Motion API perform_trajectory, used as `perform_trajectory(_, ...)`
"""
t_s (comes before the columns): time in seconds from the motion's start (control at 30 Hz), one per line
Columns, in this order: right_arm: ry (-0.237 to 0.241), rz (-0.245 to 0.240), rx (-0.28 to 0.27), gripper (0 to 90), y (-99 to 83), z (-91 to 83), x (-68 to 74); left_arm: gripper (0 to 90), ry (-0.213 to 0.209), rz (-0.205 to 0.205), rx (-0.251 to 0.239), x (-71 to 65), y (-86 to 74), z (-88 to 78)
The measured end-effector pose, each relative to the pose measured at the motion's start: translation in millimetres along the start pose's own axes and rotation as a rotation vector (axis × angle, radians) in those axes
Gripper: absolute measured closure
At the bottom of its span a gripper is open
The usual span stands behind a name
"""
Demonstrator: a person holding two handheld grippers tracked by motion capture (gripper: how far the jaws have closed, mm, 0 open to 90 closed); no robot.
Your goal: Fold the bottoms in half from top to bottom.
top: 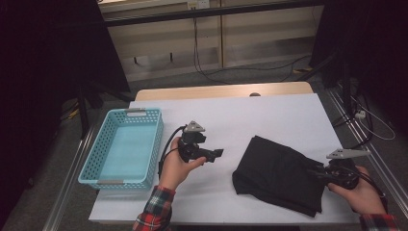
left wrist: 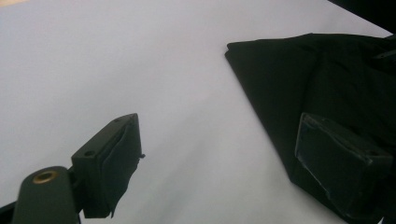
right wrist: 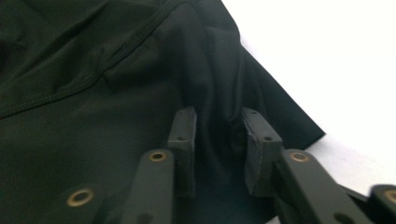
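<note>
A folded black garment (top: 274, 173) lies on the white table cover (top: 250, 115) at the front right; it also shows as the garment (left wrist: 299, 74) and the garment (right wrist: 93, 93). My right gripper (top: 315, 171) rests at its right edge. Its jaws stand a little apart, and a raised fold of the cloth sits in the right gripper (right wrist: 218, 116) without being clearly pinched. My left gripper (top: 219, 154) hovers over bare table left of the garment and points toward it. The left gripper (left wrist: 219, 135) is wide open with nothing between its jaws.
A light blue plastic basket (top: 156, 139) stands on the left side of the table and holds nothing. The bare wooden tabletop (top: 221, 90) shows behind the white cover. Cables run across the floor beyond. Both forearms wear red plaid sleeves.
</note>
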State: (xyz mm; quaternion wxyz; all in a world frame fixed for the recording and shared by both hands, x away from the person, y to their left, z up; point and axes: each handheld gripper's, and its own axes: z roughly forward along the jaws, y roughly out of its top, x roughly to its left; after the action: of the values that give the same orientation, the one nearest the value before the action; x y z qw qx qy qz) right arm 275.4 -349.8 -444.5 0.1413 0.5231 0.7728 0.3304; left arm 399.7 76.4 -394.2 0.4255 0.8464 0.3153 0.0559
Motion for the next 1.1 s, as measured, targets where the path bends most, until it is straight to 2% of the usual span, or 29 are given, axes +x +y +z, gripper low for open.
perform_trajectory(0.07, 0.028, 0.003, 0.0, 79.4, 0.1, 0.8, 0.3, 14.5, -0.001, -0.003, -0.003, -0.4, 0.0, 0.2)
perform_trajectory(0.3, 0.021, -0.035, 0.006, 84.2, 4.9, -1.9, 1.7, 14.5, -0.002, -0.001, -0.004, -1.5, 0.3, 0.3)
perform_trajectory(0.4, 0.017, -0.028, -0.039, 84.7, 9.9, -8.3, 0.2, 14.5, -0.003, 0.006, 0.0, -1.0, 1.1, -0.3)
perform_trajectory(0.47, -0.004, -0.04, -0.063, 84.8, 14.0, -10.1, -1.2, 14.5, -0.001, 0.004, -0.001, -0.8, 1.0, 0.1)
perform_trajectory(0.57, -0.018, -0.049, -0.052, 84.8, 18.0, -8.0, -3.5, 14.5, 0.001, 0.006, -0.003, -0.8, 1.1, -0.6)
perform_trajectory(0.7, -0.044, -0.053, -0.072, 84.7, 19.2, -3.9, -5.6, 14.4, 0.001, 0.0, -0.01, -0.7, 1.0, -1.2)
perform_trajectory(0.77, -0.027, -0.029, -0.067, 84.0, 20.1, -0.4, -7.6, 14.4, 0.003, -0.001, -0.005, -0.6, 0.5, -0.8)
perform_trajectory(0.8, -0.053, -0.026, -0.081, 83.4, 20.1, 1.4, -8.5, 14.4, 0.002, 0.0, -0.002, -0.9, 0.1, -0.2)
perform_trajectory(0.83, -0.072, -0.044, -0.095, 83.1, 19.8, 3.4, -8.6, 14.4, 0.002, 0.0, -0.001, -1.4, -0.1, 0.3)
perform_trajectory(0.9, -0.043, -0.04, -0.07, 77.8, 20.6, 5.5, -8.2, 14.4, -0.001, 0.003, -0.001, -2.3, 0.2, 0.9)
perform_trajectory(0.97, -0.055, -0.036, -0.071, 62.6, 21.2, 5.1, -5.7, 14.4, -0.002, 0.004, 0.001, -3.5, 0.1, 1.9)
perform_trajectory(1.03, -0.051, -0.046, -0.078, 57.0, 21.5, 3.8, -2.9, 14.4, -0.002, 0.006, 0.007, -4.3, -0.4, 2.7)
perform_trajectory(1.1, -0.069, -0.049, -0.095, 46.3, 21.9, 2.4, -0.6, 14.3, -0.001, 0.008, 0.009, -6.4, -1.6, 4.5)
